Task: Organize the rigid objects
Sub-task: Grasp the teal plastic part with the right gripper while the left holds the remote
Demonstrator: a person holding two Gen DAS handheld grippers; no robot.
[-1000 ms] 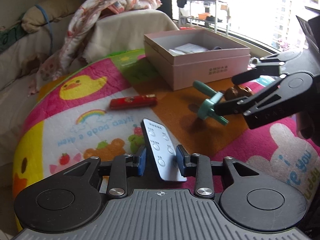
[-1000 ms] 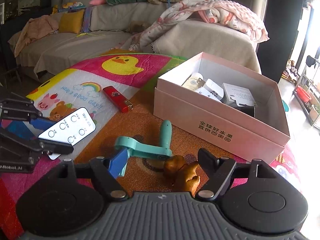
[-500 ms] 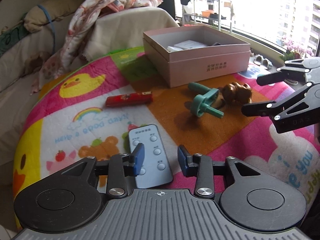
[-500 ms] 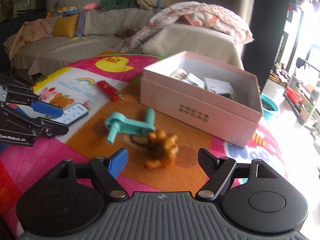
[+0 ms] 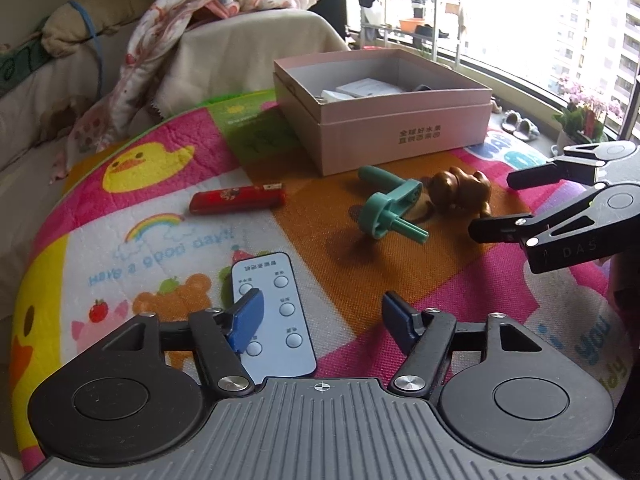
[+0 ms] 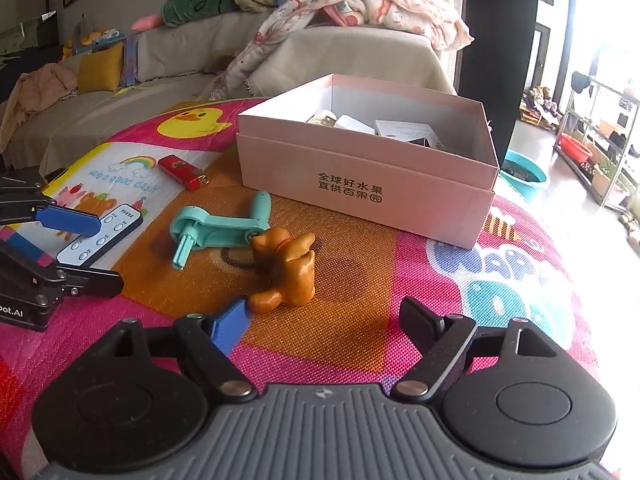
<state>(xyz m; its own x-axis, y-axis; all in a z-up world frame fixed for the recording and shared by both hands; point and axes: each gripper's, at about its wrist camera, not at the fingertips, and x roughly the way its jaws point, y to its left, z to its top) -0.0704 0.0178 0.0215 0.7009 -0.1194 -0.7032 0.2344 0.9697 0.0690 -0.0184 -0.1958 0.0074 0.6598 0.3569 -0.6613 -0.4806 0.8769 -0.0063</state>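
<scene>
A white remote point(image 5: 276, 312) lies flat on the colourful mat, just in front of my open left gripper point(image 5: 322, 316); it also shows in the right wrist view point(image 6: 102, 236). A teal crank handle point(image 5: 390, 208) point(image 6: 218, 230), a brown bear figure point(image 5: 460, 192) point(image 6: 286, 270) and a red lighter point(image 5: 238, 199) point(image 6: 184, 171) lie on the mat. The open pink box point(image 5: 400, 132) point(image 6: 360, 184) holds several small items. My right gripper point(image 6: 326, 320) is open and empty, just short of the bear; it shows in the left wrist view point(image 5: 504, 204) too.
The mat point(image 5: 160, 240) covers a round table whose edge curves off left and right. A sofa with a blanket point(image 6: 360, 4) stands behind. A window, a metal shelf point(image 5: 404, 12) and a blue basin point(image 6: 524, 172) are to the right.
My left gripper let go of the remote, which now lies flat, and opened wider. Both grippers drew back from the objects; the crank handle is free on the mat.
</scene>
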